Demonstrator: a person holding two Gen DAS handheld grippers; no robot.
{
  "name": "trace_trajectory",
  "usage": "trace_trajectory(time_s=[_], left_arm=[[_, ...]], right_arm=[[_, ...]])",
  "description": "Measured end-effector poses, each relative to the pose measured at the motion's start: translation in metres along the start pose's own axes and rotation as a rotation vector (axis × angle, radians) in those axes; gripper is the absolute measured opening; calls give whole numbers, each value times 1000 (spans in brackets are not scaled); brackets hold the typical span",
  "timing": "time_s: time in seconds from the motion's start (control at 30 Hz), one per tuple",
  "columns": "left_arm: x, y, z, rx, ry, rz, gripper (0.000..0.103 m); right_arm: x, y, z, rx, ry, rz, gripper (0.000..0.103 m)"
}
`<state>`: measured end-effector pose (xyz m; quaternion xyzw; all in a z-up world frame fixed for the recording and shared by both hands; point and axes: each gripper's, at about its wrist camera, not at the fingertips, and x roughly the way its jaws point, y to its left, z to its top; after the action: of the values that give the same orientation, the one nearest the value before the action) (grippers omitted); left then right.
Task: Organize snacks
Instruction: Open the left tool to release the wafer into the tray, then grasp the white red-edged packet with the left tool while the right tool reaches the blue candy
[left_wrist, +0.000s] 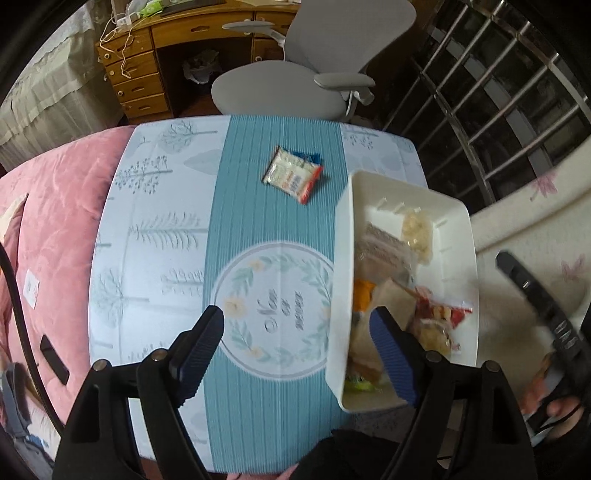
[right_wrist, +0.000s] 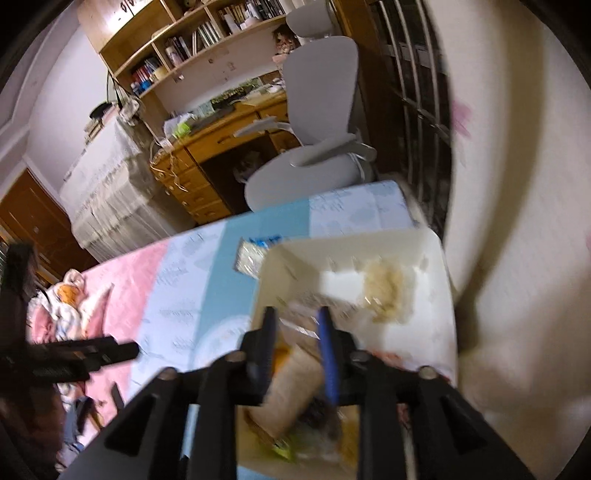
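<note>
A white plastic bin (left_wrist: 343, 229) (right_wrist: 448, 295) stands on the table's right side, holding several snack packets: a pale bag of puffs (left_wrist: 419, 232) (right_wrist: 384, 291), a tan packet (left_wrist: 395, 299) (right_wrist: 295, 384) and a red one (left_wrist: 447, 314). One white packet with red and blue trim (left_wrist: 291, 175) (right_wrist: 249, 258) lies alone on the teal stripe beyond the bin. My left gripper (left_wrist: 295, 317) is open wide over the bin's left wall, its fingers holding nothing. My right gripper (right_wrist: 297, 317) hovers over the bin with a narrow gap between its jaws and nothing pressed between the pads.
The table (left_wrist: 166, 221) has a blue-and-teal printed cover. A pink quilt (left_wrist: 55, 221) lies to its left, and a grey office chair (left_wrist: 295, 81) and a wooden desk (left_wrist: 147, 55) stand beyond it. Window bars (left_wrist: 498, 92) and a pale curtain (left_wrist: 535, 221) are on the right.
</note>
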<state>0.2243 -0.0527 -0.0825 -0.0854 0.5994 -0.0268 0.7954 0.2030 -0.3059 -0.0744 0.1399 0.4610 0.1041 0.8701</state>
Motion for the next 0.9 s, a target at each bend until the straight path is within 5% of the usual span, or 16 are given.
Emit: trace_trajectory(time_s=[0.33, 0.57, 0.9], left_arm=[[54, 27, 59, 30, -8, -49, 80], [105, 31, 93, 77, -37, -115, 81], [178, 28, 108, 281, -130, -97, 80]], right_arm=[[54, 38, 106, 45, 137, 67, 57], [134, 55, 172, 88, 342, 20, 59], [263, 56, 190, 147, 590, -129, 65]])
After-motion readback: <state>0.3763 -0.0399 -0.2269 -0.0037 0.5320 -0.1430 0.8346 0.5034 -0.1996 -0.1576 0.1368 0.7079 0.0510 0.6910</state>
